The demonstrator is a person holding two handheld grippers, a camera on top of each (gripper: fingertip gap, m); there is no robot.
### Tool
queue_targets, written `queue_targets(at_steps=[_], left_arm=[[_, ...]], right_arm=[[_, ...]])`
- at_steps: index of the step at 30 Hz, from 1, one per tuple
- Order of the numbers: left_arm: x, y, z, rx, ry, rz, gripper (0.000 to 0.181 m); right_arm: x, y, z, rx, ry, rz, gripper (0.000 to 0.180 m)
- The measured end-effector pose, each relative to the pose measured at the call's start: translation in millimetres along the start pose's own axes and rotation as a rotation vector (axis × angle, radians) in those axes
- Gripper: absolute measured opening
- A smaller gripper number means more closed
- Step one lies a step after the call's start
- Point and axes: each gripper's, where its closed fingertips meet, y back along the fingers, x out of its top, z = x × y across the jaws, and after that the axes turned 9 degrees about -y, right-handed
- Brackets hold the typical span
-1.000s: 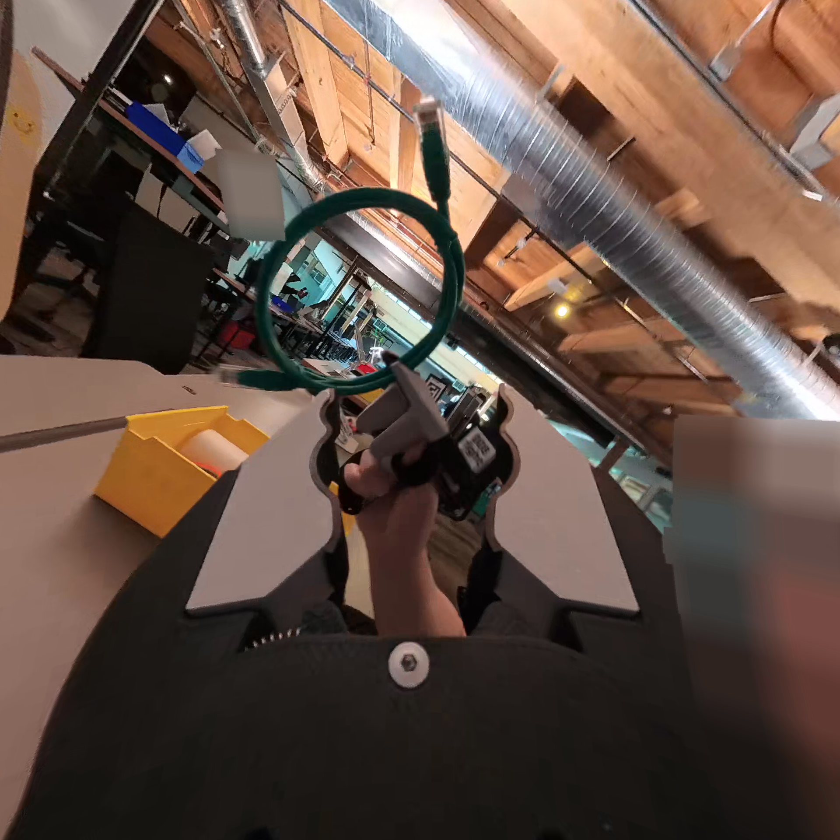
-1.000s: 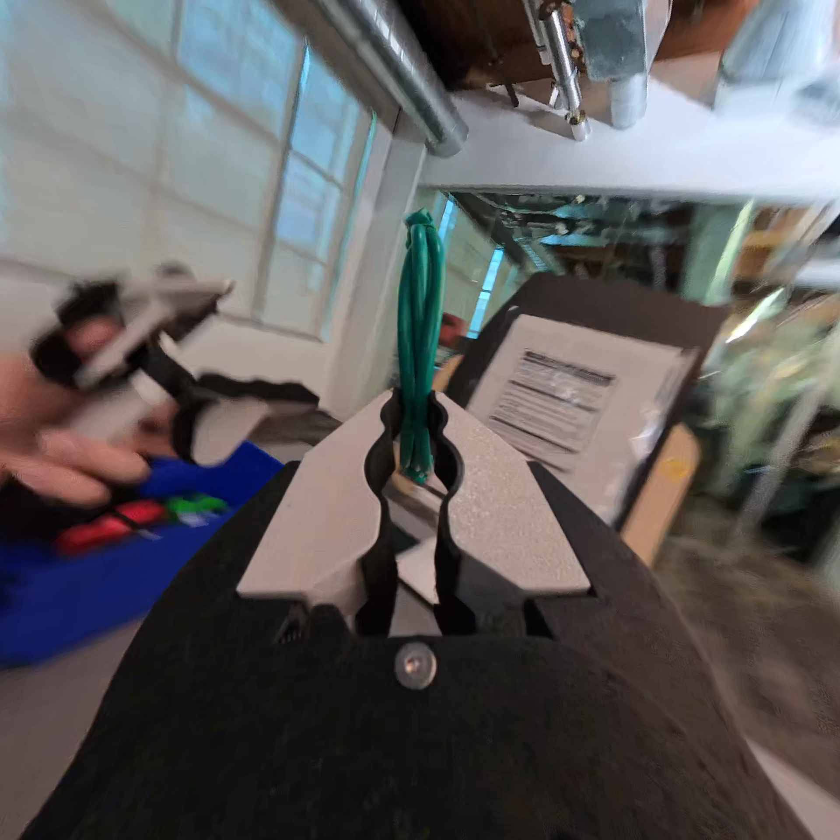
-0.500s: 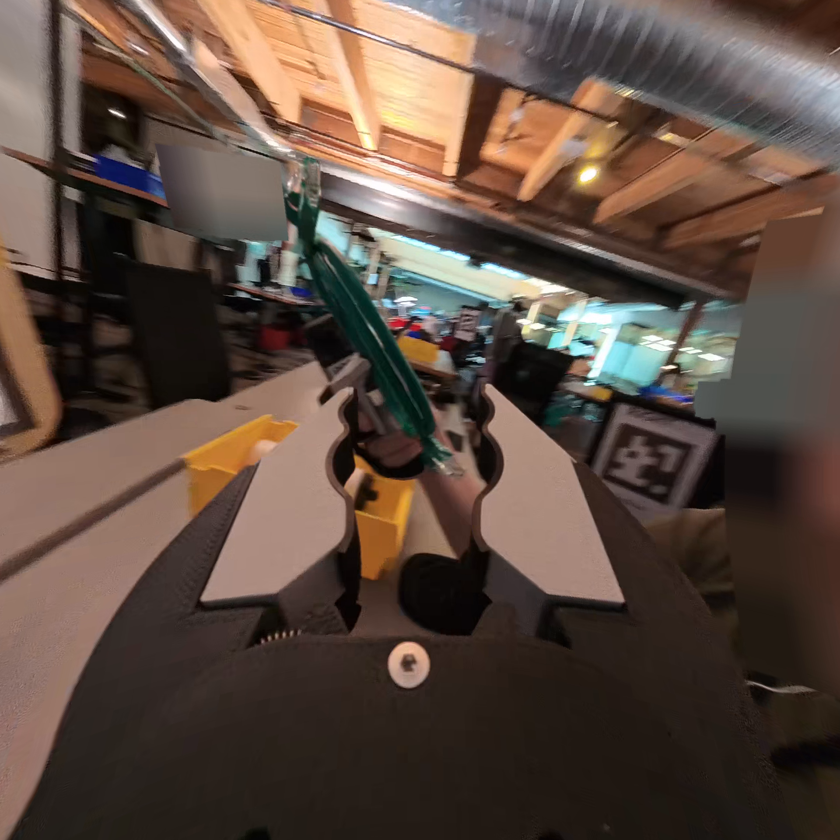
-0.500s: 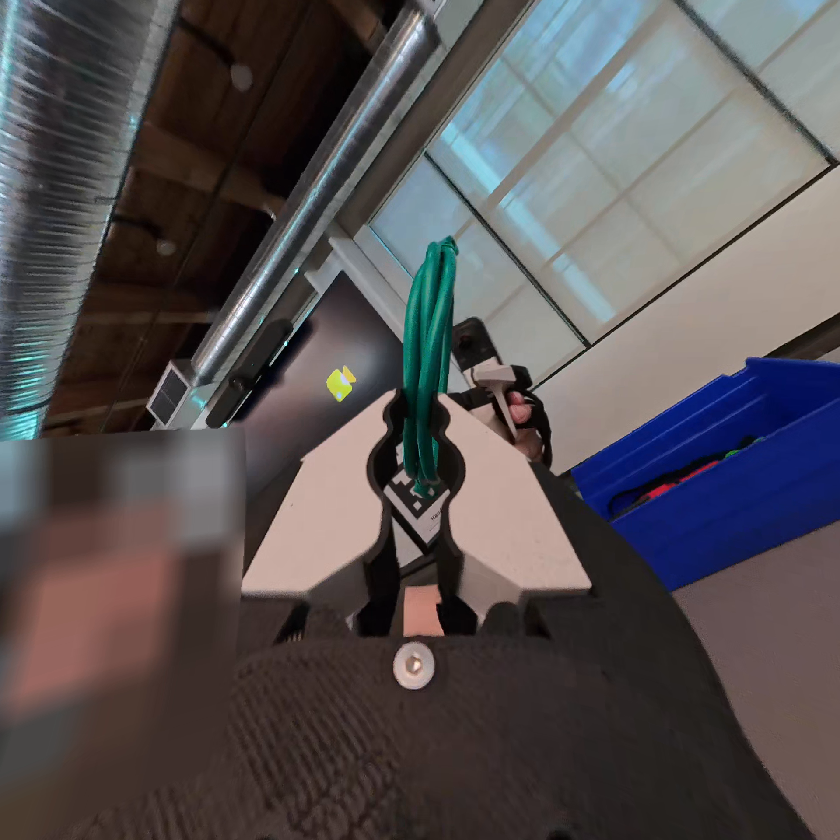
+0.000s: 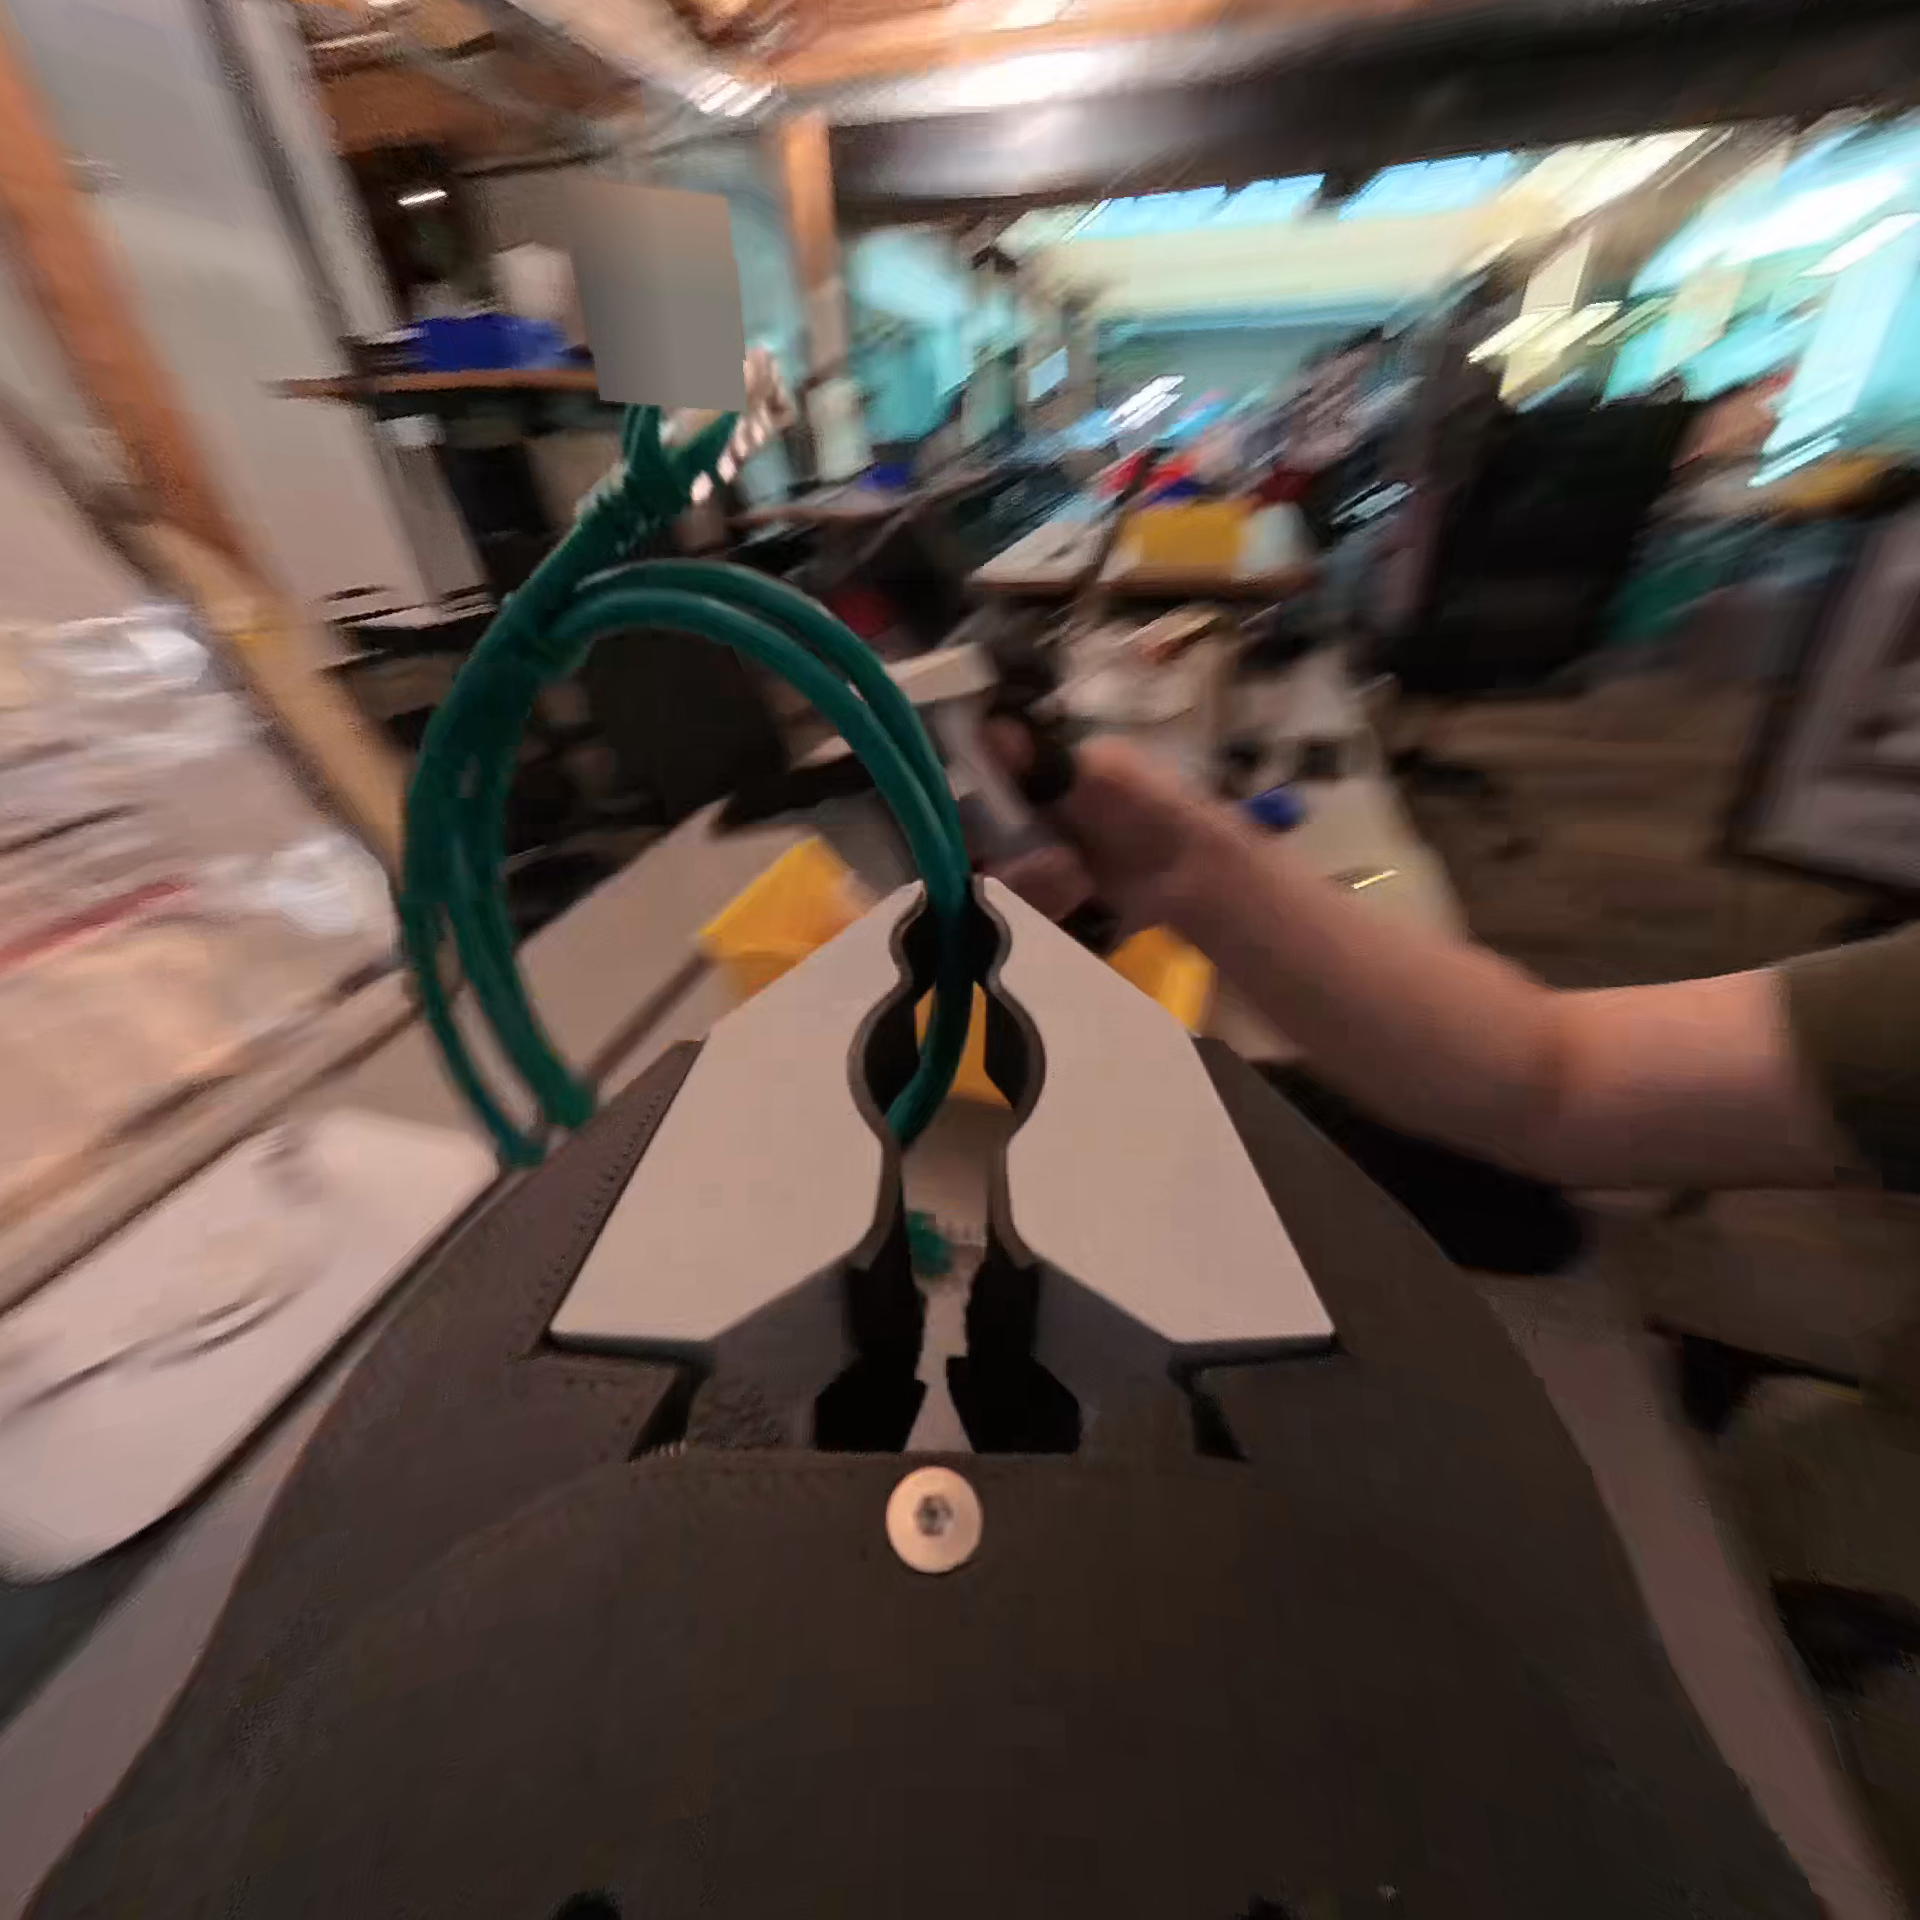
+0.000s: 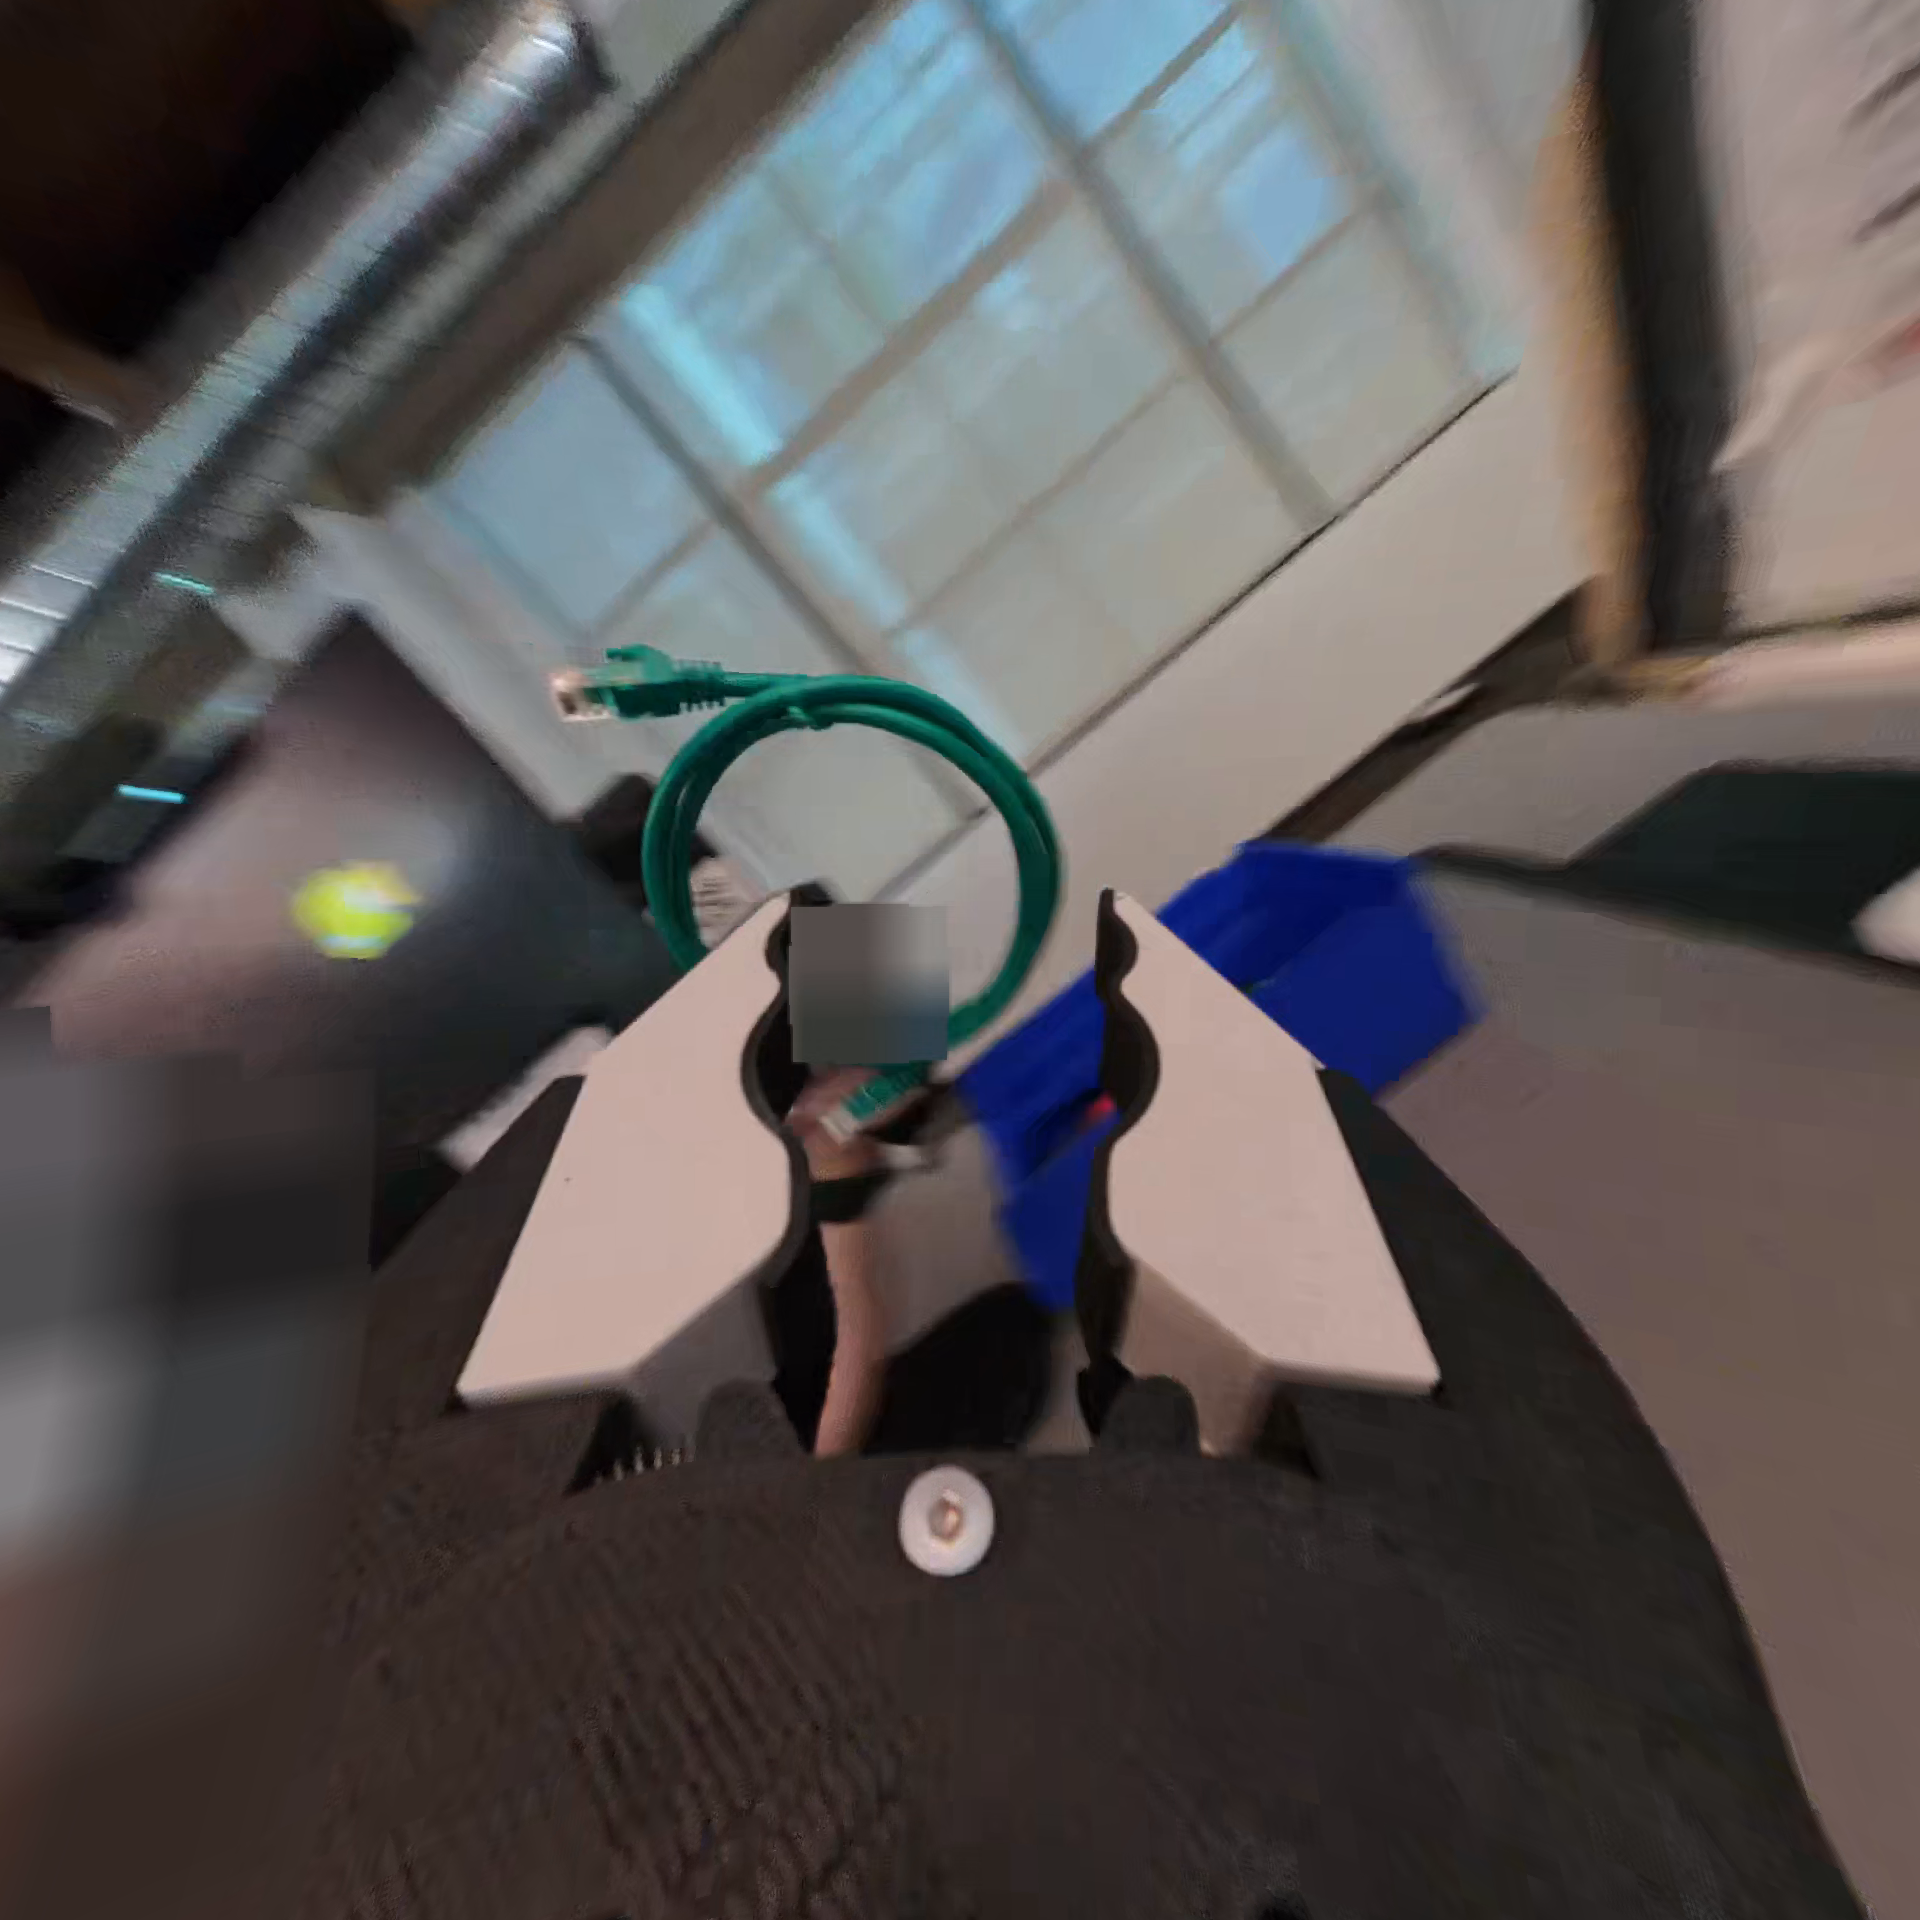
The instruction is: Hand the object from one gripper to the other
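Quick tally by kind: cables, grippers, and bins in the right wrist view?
Green cable: 1
Grippers: 2, the left gripper and the right gripper
Blue bin: 1
Total: 4

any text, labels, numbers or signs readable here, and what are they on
Nothing can be read in either view.
yellow-green sticker on the dark board: whatever is on it is too blurred to read.
green cable: no print shows.
blue bin: no label shows.
Left wrist view background: too smeared by motion for any sign to be read.
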Motion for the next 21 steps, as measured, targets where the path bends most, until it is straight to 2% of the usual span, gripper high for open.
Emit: queue_targets(at_steps=[2, 4, 7, 11, 16, 19, 20, 21], left_arm=[[-15, 11, -32, 0.244, -0.160, -0.156, 0.003], [-22, 25, -56, 0.438, -0.340, -0.282, 0.003], [-23, 37, -77, 0.655, -0.562, -0.415, 0.003], [-26, 31, -86, 0.847, -0.935, -0.594, 0.003], [-51, -5, -74, 0.831, -1.167, -0.740, 0.002], [-58, -20, -66, 0.813, -1.271, -0.771, 0.003], [-61, -23, -64, 0.799, -1.282, -0.776, 0.003], [-63, -26, -61, 0.788, -1.289, -0.775, 0.003]], right_arm=[[12, 5, 3, -0.119, 0.206, 0.062, 0.051], [14, 4, -9, -0.148, 0.340, 0.088, 0.048], [5, -5, -28, -0.124, 0.389, 0.083, 0.047], [-13, -22, -41, -0.122, 0.459, 0.067, 0.049], [-21, -34, -23, -0.322, 0.603, 0.081, 0.053], [-15, -27, -1, -0.448, 0.591, 0.102, 0.051], [-14, -25, 5, -0.471, 0.591, 0.090, 0.045], [-15, -24, 8, -0.473, 0.591, 0.067, 0.020]])
